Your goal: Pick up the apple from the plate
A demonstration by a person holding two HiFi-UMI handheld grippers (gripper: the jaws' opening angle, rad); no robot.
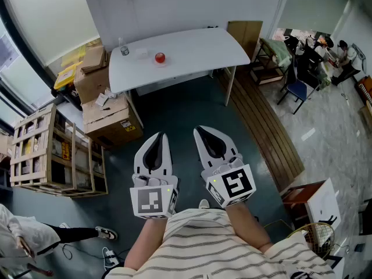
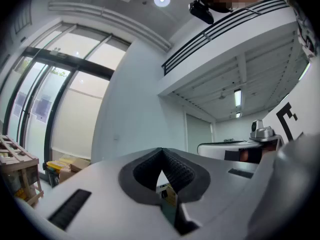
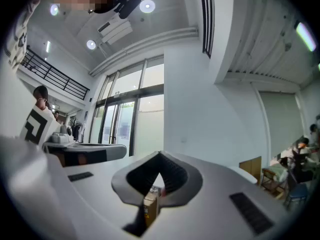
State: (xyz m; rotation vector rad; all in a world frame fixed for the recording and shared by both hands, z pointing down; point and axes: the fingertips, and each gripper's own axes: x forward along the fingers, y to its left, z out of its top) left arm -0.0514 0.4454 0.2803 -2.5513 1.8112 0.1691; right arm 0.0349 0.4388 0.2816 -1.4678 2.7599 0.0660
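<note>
A red apple [image 1: 160, 57] sits on a small pale plate [image 1: 161, 63] on the white table [image 1: 197, 48] far ahead of me. Both grippers hang close to my body, well short of the table, pointing level towards it. My left gripper [image 1: 162, 136] has its jaws pressed together with nothing between them; in its own view the ribbed pads [image 2: 172, 166] meet at the tip. My right gripper [image 1: 200, 130] is likewise shut and empty, its pads [image 3: 170, 171] touching at the top. Neither gripper view shows the apple clearly.
A small jar [image 1: 124, 50] stands on the table left of the apple. Cardboard boxes [image 1: 104, 112] and wooden crates [image 1: 55, 156] crowd the floor at the left. A wooden strip of flooring [image 1: 264, 127] runs along the right, with chairs and desks [image 1: 299, 54] beyond it.
</note>
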